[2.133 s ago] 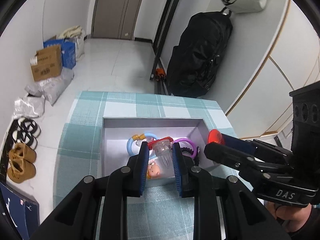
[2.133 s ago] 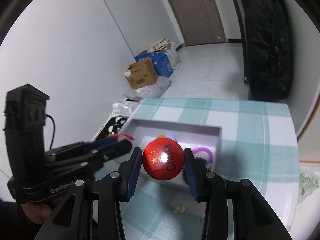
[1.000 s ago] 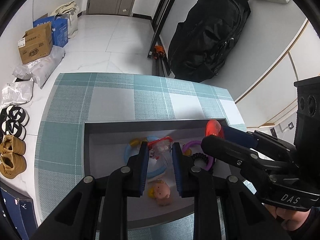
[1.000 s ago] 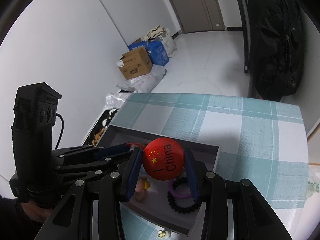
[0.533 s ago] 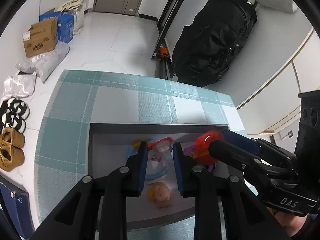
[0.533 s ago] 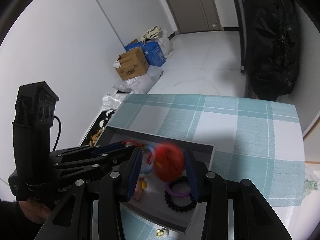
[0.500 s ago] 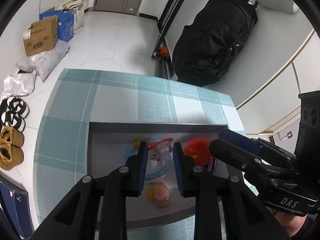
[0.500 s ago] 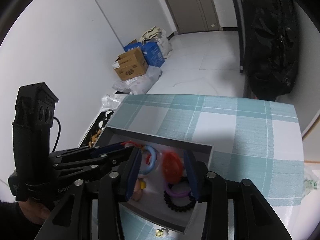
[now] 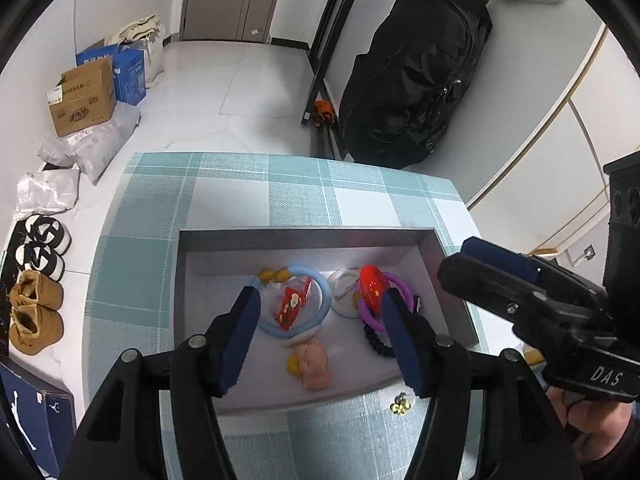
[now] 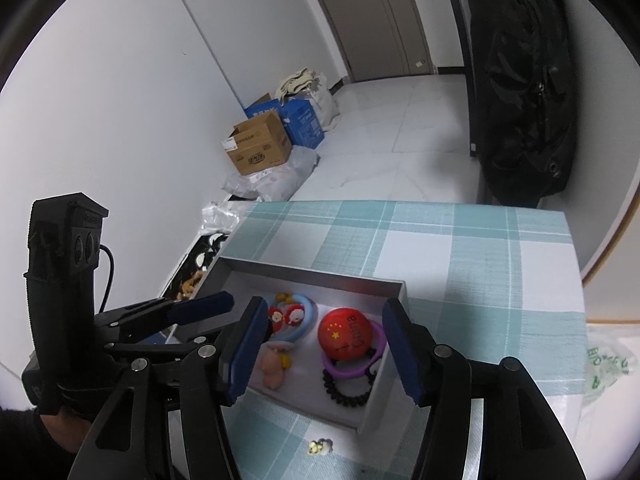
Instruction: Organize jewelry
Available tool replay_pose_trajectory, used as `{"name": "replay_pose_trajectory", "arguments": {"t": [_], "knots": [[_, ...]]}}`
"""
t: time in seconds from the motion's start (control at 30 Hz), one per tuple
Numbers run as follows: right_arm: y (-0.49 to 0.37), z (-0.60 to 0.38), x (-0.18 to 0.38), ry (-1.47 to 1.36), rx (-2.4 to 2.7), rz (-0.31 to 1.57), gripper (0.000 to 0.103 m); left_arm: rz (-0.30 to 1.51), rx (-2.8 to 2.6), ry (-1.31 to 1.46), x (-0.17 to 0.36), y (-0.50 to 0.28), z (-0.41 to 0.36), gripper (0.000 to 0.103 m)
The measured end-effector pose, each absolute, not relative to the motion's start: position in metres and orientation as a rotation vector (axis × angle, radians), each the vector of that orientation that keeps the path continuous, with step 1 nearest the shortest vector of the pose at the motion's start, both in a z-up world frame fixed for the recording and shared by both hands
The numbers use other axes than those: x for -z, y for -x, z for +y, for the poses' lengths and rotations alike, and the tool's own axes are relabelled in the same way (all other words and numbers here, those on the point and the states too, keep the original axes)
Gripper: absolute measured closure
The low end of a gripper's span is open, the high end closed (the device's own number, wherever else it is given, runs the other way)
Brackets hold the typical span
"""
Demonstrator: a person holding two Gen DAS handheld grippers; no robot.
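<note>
The red badge (image 10: 347, 334) is seen lying in the grey box (image 10: 382, 396) on the purple ring (image 10: 366, 366); both the left gripper (image 9: 318, 330) and right gripper (image 10: 325, 350) are spread apart, empty; the small gold trinket (image 10: 320, 447) outside the box is best approached next from directly above.

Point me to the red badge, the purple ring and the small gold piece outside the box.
red badge (image 10: 349, 334): right wrist view, its printed face.
purple ring (image 10: 347, 371): right wrist view, near rim.
small gold piece (image 10: 320, 447): right wrist view, its middle.

The left gripper (image 9: 318, 330) and the right gripper (image 10: 326, 350) both hang with jaws spread wide, empty; the bare hand (image 9: 584, 428) on the right handle is barely visible.
</note>
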State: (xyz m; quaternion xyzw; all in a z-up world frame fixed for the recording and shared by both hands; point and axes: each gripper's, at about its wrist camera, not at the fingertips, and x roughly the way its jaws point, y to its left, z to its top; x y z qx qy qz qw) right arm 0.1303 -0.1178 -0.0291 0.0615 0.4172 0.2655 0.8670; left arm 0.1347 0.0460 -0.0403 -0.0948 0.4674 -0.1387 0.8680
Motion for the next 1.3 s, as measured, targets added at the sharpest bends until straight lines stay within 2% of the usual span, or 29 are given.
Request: {"name": "replay_pose_trajectory", "arguments": {"t": [0.37, 0.87, 0.97, 1.3], "knots": [[-0.107, -0.125, 0.025, -0.106, -0.556, 0.845, 0.04, 0.927, 0.262, 0.143, 0.033, -0.112, 0.037, 0.039], [-0.074, -0.141, 0.047, -0.102, -0.535, 0.911, 0.04, 0.897, 0.315, 0.177, 0.031, -0.071, 0.039, 0.039], [-0.066, -0.145, 0.048, -0.106, -0.535, 0.917, 0.032, 0.89, 0.334, 0.164, 0.029, -0.061, 0.036, 0.039], [-0.059, -0.133, 0.07, -0.049, -0.546, 0.972, 0.032, 0.979, 0.303, 0.09, 0.058, -0.055, 0.027, 0.038]]}}
